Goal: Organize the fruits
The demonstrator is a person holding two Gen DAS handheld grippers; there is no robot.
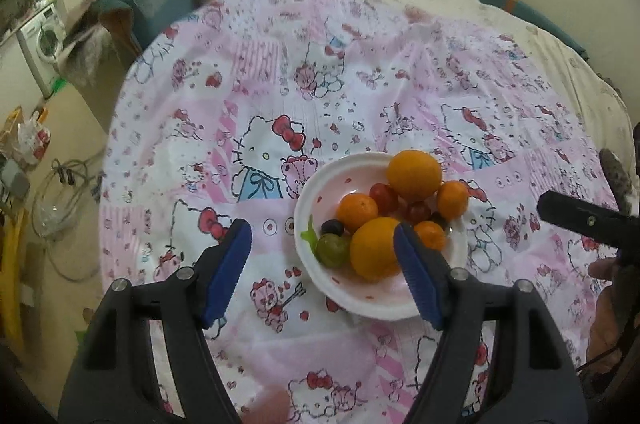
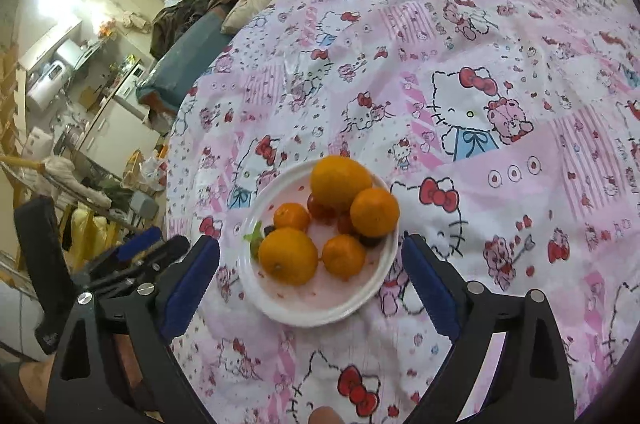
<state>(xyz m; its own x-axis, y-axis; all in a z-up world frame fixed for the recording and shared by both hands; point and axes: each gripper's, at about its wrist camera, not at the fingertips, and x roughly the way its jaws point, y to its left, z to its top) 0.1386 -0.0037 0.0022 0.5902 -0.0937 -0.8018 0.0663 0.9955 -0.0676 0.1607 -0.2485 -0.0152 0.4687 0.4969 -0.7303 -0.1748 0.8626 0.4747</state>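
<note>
Pink cartoon-print cloth (image 1: 280, 84) covered the bed. White bowl (image 1: 320, 284) sat near its near edge, piled with oranges (image 1: 414, 174), red grapes (image 1: 383, 196) and a green fruit (image 1: 332, 250) (one dark grape too). Left gripper (image 1: 322, 272) and right gripper (image 2: 310, 284) both hung above, released, grasping nothing.

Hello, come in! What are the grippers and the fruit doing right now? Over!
Left gripper open, empty. Right gripper open, empty. Fruits piled in white bowl on the pink cloth. Nothing blocking.
</note>
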